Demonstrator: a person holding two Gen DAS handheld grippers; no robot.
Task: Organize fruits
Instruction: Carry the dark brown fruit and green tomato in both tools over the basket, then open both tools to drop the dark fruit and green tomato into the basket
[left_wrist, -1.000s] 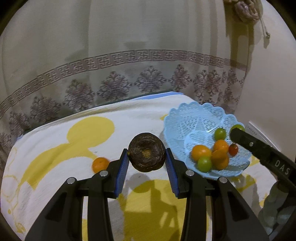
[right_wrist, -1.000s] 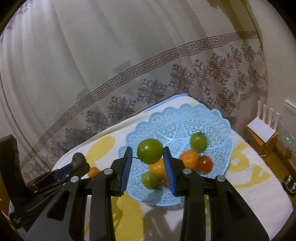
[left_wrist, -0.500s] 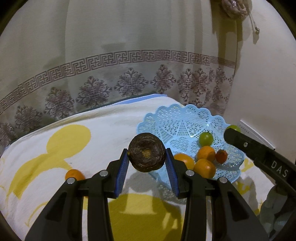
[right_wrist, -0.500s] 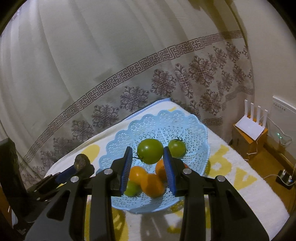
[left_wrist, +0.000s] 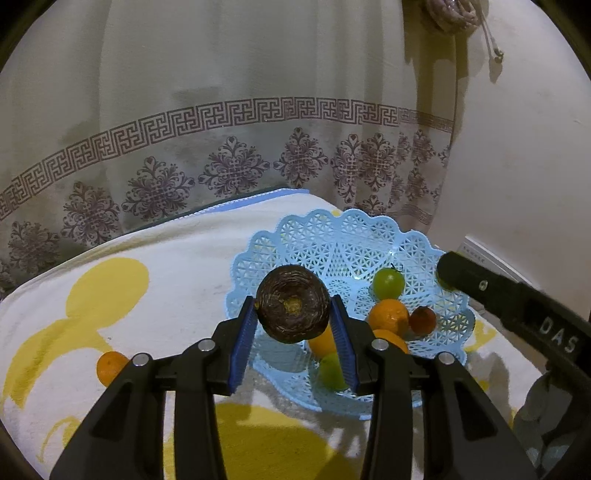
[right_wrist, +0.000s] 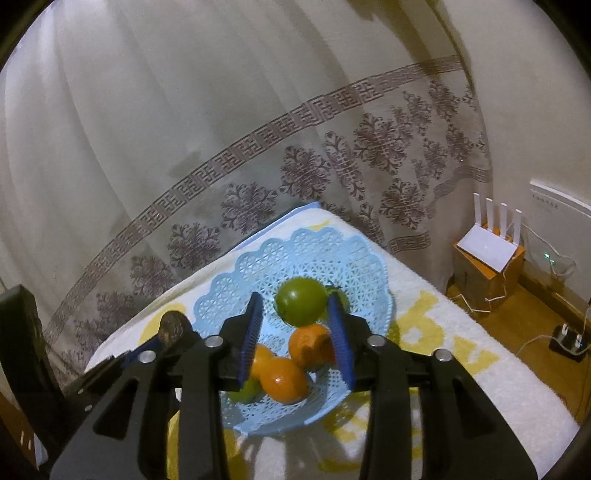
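Brown fruit (left_wrist: 293, 312) between opening left gripper (left_wrist: 294, 341), green tomato (right_wrist: 301, 301) seemingly loose in opening right gripper (right_wrist: 295, 341)

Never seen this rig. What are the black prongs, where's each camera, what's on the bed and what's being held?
There is no robot arm: a person carries a hand-held two-finger gripper in each hand, with a fisheye camera on each that looks forward along its fingers. The black prongs with blue pads are those fingers.

The left wrist view shows the left gripper, its jaws opening, with a dark brown round fruit between the pads. The right wrist view shows the right gripper, its jaws also opening, with a green tomato between its pads.

Both are over a light blue lattice basket on a white and yellow towel. The basket holds oranges, green tomatoes and a small red one. One orange lies loose on the towel.
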